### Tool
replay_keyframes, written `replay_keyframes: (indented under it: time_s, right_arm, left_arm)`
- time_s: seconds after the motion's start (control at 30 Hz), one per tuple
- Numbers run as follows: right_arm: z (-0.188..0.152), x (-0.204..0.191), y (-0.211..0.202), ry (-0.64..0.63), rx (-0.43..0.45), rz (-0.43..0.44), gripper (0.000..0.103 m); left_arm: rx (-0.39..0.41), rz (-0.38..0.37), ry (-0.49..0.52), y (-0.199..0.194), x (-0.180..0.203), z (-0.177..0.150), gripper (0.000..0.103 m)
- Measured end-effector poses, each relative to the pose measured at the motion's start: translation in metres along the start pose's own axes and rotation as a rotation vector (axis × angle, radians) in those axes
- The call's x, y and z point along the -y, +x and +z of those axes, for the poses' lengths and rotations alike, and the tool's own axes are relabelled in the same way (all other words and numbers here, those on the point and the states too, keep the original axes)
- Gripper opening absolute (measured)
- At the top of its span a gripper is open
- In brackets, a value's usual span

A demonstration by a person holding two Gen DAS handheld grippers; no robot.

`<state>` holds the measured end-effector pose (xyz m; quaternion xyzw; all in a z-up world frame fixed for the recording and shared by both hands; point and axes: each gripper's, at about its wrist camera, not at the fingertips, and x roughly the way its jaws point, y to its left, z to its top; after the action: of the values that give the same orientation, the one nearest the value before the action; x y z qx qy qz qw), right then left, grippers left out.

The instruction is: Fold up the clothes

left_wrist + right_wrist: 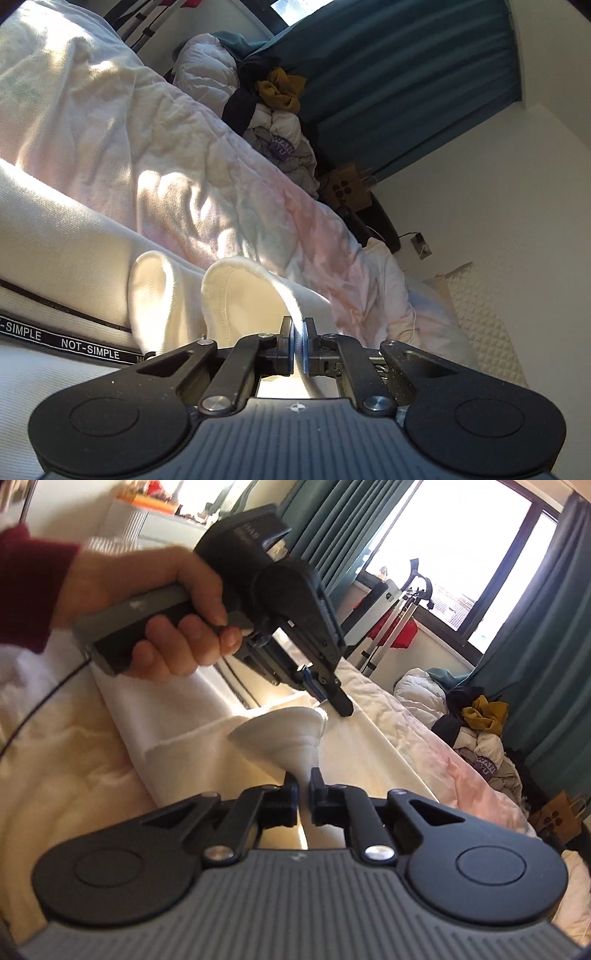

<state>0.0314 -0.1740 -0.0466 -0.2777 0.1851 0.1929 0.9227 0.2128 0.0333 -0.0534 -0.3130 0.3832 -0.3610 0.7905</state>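
Observation:
A white garment (74, 236) with a black "NOT-SIMPLE" band (88, 349) lies across the bed. My left gripper (298, 332) is shut on a fold of its white fabric (240, 291), which bunches up in front of the jaws. In the right wrist view my right gripper (303, 779) is shut on a cone-shaped pinch of the same white garment (291, 734). The left gripper (325, 686), held by a hand, shows there just beyond, its jaws down at the cloth.
A pale pink quilt (229, 192) covers the bed. A heap of clothes (480, 731) and a white puffer jacket (207, 70) lie at the far end by teal curtains (546, 657). A paper bag (557, 816) and a window (454, 550) are beyond.

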Motion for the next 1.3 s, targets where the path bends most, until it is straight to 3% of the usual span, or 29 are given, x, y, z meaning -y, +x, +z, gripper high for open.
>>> replay_keyframes:
  time_s: [0.1,0.17,0.27,0.33,0.43,0.57,0.67,0.77,0.9,1.03,1.17,1.3]
  right_arm:
    - [0.003,0.018,-0.010,0.101,0.029,0.046,0.008]
    - [0.002,0.024,-0.011,0.152,0.032,0.076,0.008]
    - [-0.008,0.011,0.012,0.174,-0.056,0.121,0.008]
    - [-0.014,0.003,0.028,0.188,-0.115,0.152,0.008]
    - [-0.022,-0.011,0.045,0.182,-0.168,0.160,0.008]
    - [-0.024,0.000,0.051,0.281,-0.172,0.189,0.009]
    - [-0.025,0.006,0.051,0.323,-0.170,0.198,0.009]
    - [-0.024,0.006,0.050,0.322,-0.166,0.190,0.010]
    - [-0.024,0.008,0.047,0.346,-0.157,0.187,0.010]
    - [-0.030,0.017,0.050,0.403,-0.150,0.210,0.009]
    - [-0.033,0.019,0.047,0.448,-0.149,0.217,0.009]
    - [-0.035,0.033,0.029,0.576,-0.148,0.222,0.010]
  left_arm:
    - [0.018,0.019,0.019,-0.002,0.006,-0.001,0.004]
    - [0.009,0.077,0.032,0.003,0.002,-0.004,0.005]
    - [-0.014,0.193,0.070,0.014,-0.009,-0.009,0.005]
    - [-0.034,0.232,0.051,0.021,-0.025,-0.013,0.005]
    - [-0.032,0.217,0.020,0.019,-0.037,-0.014,0.006]
    - [-0.015,0.249,0.062,0.011,-0.026,-0.017,0.010]
    - [0.048,0.282,0.058,-0.013,-0.012,-0.024,0.011]
    - [0.134,0.305,0.052,-0.053,0.005,-0.031,0.019]
    - [0.237,0.352,0.030,-0.112,0.020,-0.043,0.039]
    - [0.297,0.408,0.002,-0.163,0.022,-0.058,0.050]
    - [0.341,0.518,-0.060,-0.204,0.021,-0.066,0.071]
    - [0.431,0.535,-0.209,-0.249,0.003,-0.072,0.079]
